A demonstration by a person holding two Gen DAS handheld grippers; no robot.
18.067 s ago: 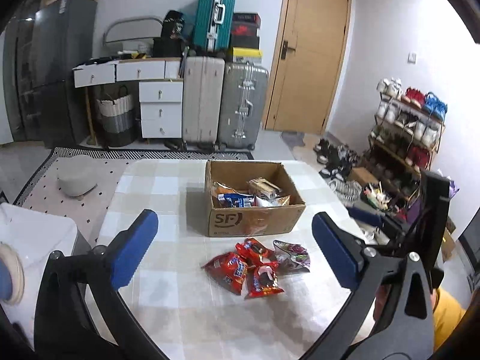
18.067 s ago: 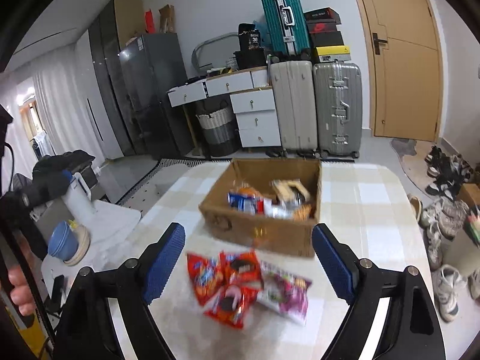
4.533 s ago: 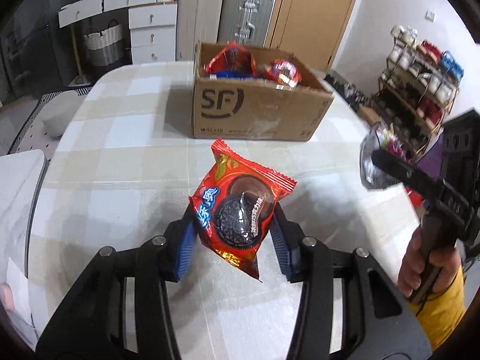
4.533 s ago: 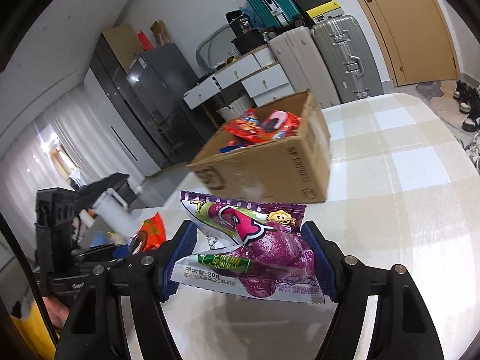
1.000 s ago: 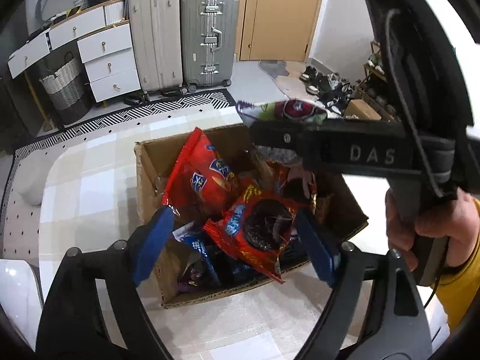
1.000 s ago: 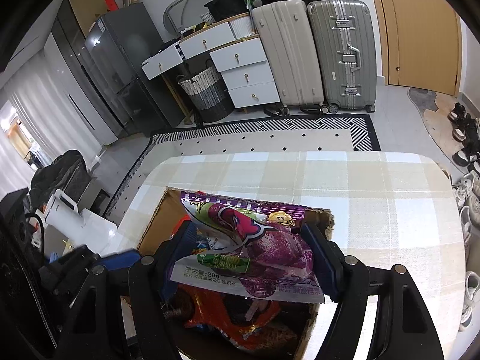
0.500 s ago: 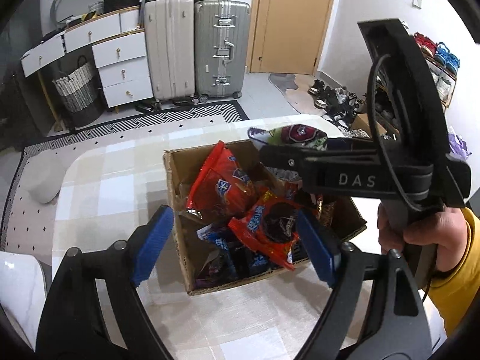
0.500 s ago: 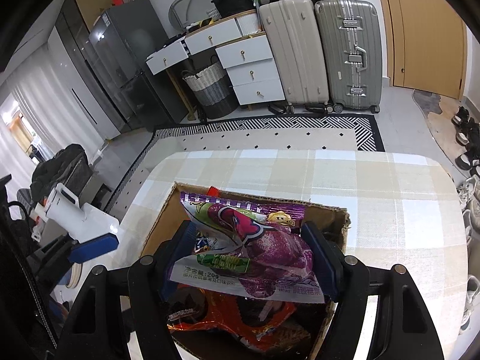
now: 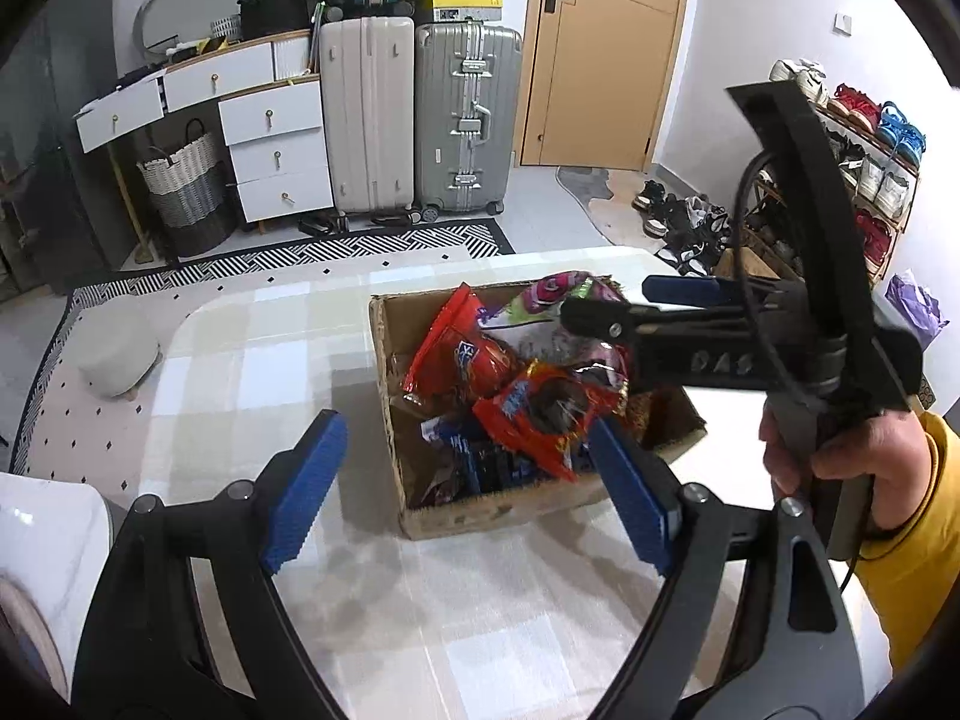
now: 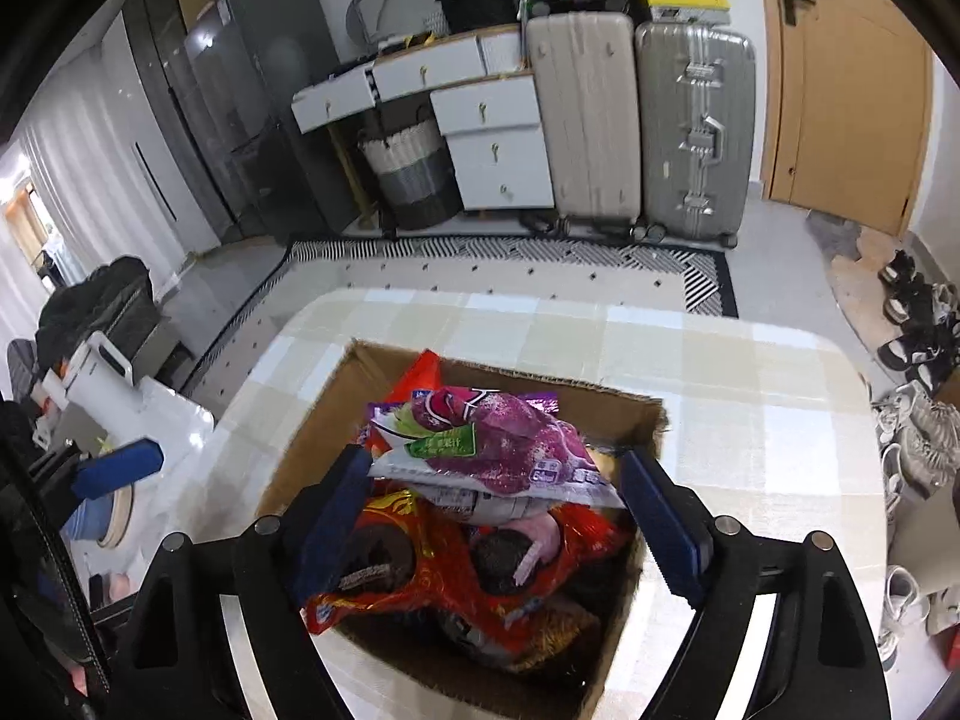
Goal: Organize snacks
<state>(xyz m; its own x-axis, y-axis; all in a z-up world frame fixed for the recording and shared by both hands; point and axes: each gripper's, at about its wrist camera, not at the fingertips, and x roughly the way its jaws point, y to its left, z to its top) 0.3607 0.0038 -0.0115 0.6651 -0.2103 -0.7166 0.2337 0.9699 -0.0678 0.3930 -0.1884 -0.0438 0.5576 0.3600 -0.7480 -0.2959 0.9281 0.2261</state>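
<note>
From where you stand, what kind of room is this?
Most likely a lived-in home, perhaps an entry or living area. Two big suitcases stand by a wooden door, a shoe rack lines the wall, and a checked table carries a cardboard box of snacks.

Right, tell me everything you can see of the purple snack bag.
The purple snack bag is a glossy, crinkled plastic pouch, purple with a white edge, a green label and a pink-red cartoon figure. It lies tilted on top of the red packets in the cardboard box. It sits between the right gripper fingers, whose jaws have just been opening and no longer press on it.
</note>
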